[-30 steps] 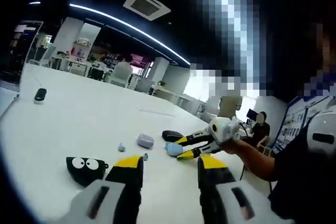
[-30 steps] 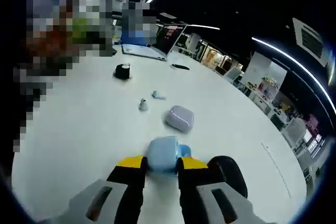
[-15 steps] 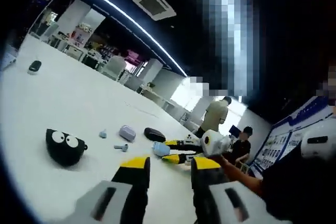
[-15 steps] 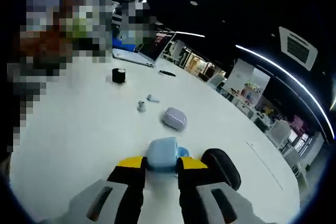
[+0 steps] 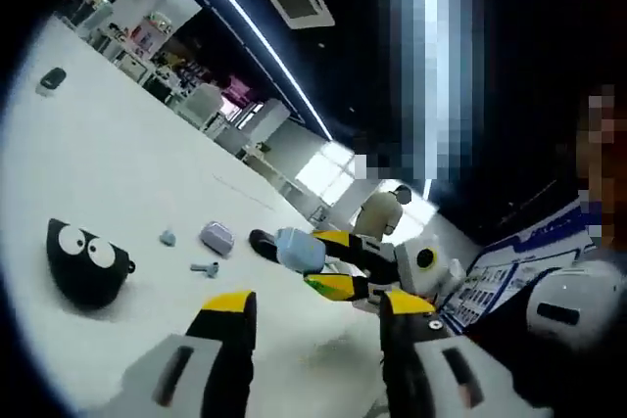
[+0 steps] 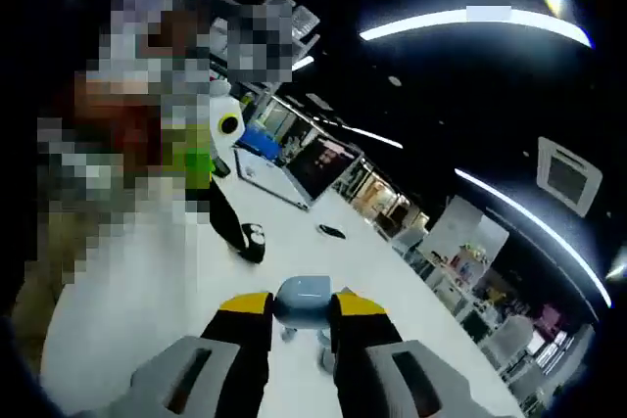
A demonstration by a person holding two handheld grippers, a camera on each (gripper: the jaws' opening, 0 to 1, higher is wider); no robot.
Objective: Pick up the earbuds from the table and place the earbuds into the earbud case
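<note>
Up off the table [image 5: 118,173] now, my right gripper [image 6: 299,302] grips the blue earbud case [image 6: 302,301], lifted since 1 second ago, while my left gripper [image 5: 315,307] hangs open and the 2 earbuds [image 5: 203,268] wait below.

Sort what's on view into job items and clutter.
Job: blue earbud case held in the right gripper; two earbuds on the table.

Clutter: black googly-eyed pouch, lavender case, laptop.
</note>
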